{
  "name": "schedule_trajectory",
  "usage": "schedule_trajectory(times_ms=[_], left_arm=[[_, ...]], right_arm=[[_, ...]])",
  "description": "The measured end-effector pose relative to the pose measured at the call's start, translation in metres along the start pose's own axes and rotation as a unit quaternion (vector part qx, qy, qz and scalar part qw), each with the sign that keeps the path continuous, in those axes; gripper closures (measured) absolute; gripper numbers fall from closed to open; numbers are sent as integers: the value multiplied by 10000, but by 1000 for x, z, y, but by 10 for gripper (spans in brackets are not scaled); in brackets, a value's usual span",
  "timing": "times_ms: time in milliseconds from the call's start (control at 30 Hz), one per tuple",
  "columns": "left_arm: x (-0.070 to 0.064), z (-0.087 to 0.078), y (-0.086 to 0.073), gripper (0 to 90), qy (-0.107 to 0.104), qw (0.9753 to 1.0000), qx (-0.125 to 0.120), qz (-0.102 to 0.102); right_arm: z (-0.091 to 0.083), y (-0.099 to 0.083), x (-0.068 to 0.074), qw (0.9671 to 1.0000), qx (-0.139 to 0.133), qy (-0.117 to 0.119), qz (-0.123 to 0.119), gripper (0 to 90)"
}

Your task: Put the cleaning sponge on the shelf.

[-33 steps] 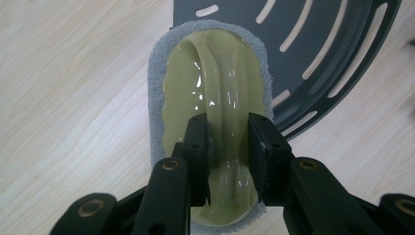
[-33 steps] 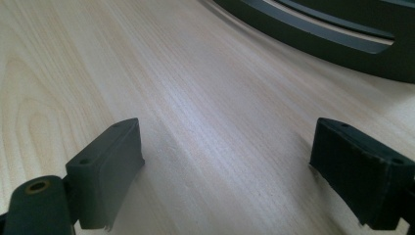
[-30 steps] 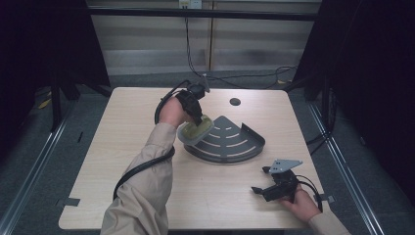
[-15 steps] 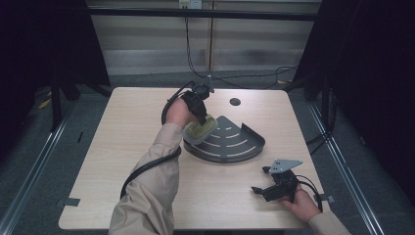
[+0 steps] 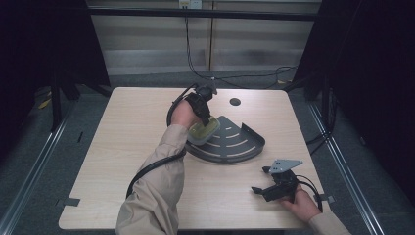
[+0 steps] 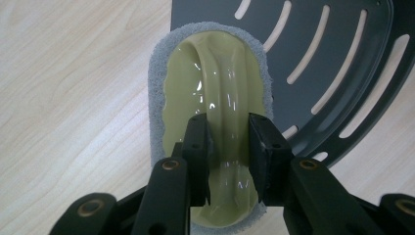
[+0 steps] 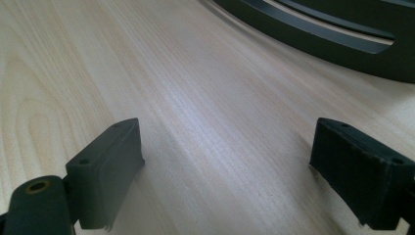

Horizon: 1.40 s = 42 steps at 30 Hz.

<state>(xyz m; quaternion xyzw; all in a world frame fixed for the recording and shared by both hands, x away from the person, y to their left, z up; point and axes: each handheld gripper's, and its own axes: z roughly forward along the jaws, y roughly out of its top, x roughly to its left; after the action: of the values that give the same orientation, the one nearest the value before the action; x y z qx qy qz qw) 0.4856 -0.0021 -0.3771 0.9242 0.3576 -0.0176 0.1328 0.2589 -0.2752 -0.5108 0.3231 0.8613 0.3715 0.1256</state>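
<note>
Light wood table (image 5: 122,147): left claw (image 6: 227,142), clamped on the scrub pad (image 6: 210,93), has moved it onto the slotted tray (image 5: 235,142) edge. Right claw (image 7: 230,171) idles open, so placement's nearly done.

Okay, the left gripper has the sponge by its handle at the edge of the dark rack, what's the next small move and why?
Probably ease the left gripper further over the dark slotted corner rack before letting go. Its jaws clamp the raised ridge of the yellow-green scrubber with the grey sponge rim, which straddles the rack's edge, part over the pale wooden table. The right gripper rests open, away from it.

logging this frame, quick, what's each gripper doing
left gripper: shut on the sponge by its handle ridge
right gripper: open, holding nothing
</note>
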Motion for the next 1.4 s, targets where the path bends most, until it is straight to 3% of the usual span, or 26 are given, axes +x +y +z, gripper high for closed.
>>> schedule_trajectory(times_ms=[500,700,1100,1400], left_arm=[[-3,14,1,712,-47,9999,-38,-80],[-3,19,-3,711,-85,10000,-1,-18],[-2,31,-10,713,-123,9997,211,-94],[0,35,-14,711,-122,9997,184,-141]], right_arm=[[0,0,0,10000,0,2,-8,113],[0,0,0,10000,-10,-3,-7,114],[0,0,0,10000,-7,-4,-1,113],[0,0,0,10000,-9,-2,3,114]])
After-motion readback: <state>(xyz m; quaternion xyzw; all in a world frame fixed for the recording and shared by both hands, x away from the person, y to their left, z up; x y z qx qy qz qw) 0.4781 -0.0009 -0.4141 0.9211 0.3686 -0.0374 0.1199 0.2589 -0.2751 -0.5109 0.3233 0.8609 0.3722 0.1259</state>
